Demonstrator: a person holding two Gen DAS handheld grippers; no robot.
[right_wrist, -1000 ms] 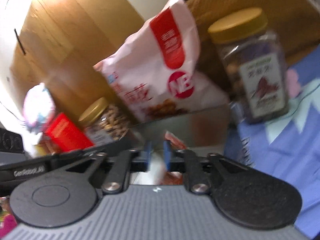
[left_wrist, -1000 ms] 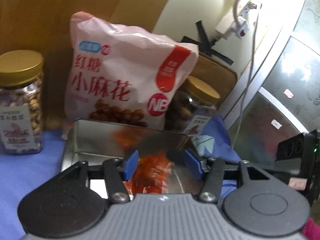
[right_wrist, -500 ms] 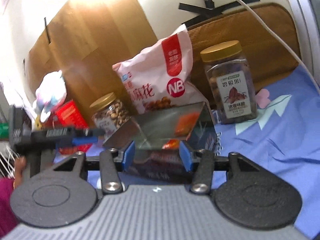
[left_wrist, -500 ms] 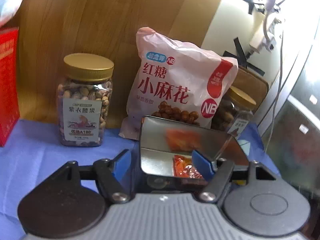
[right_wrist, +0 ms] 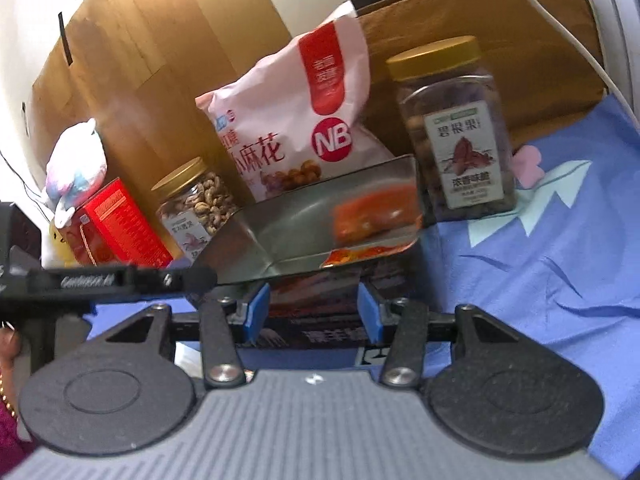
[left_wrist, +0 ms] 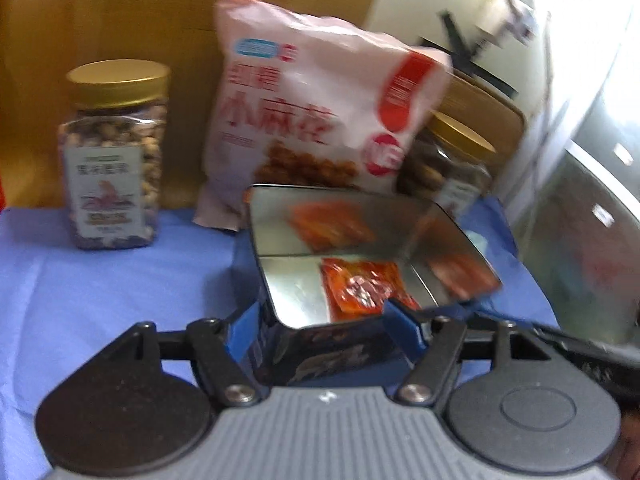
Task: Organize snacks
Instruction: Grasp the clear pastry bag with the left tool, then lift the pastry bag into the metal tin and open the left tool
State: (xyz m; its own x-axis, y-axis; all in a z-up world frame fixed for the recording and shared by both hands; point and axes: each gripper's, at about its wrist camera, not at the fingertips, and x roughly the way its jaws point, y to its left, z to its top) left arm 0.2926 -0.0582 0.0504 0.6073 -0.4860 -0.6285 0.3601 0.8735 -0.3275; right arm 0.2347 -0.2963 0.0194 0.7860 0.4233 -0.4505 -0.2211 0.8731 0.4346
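The left gripper (left_wrist: 320, 320) stood astride the near corner of an open metal tin (left_wrist: 276, 284), and its jaws were closing; the blue pads (left_wrist: 402, 322) sat beside the dark printed walls, and the blur left it unclear whether they touched. The right gripper (right_wrist: 314, 312) faced the tin's (right_wrist: 280, 232) near wall, blue pads on either side of the printed face; whether they pressed on it could not be told.

Inside the tin lay one orange-red snack packet (left_wrist: 360, 286), mirrored in the shiny inner walls. The tin rested on a blue cloth (left_wrist: 100, 280).

Just behind it leaned a pink bag of fried dough twists (left_wrist: 312, 112). To one side stood a gold-lidded jar of nuts (left_wrist: 114, 156), to the other a gold-lidded jar of pecans (right_wrist: 456, 132). Farther off were a red box (right_wrist: 116, 228) and a pale plush toy (right_wrist: 76, 164), before a wooden board (right_wrist: 160, 52).
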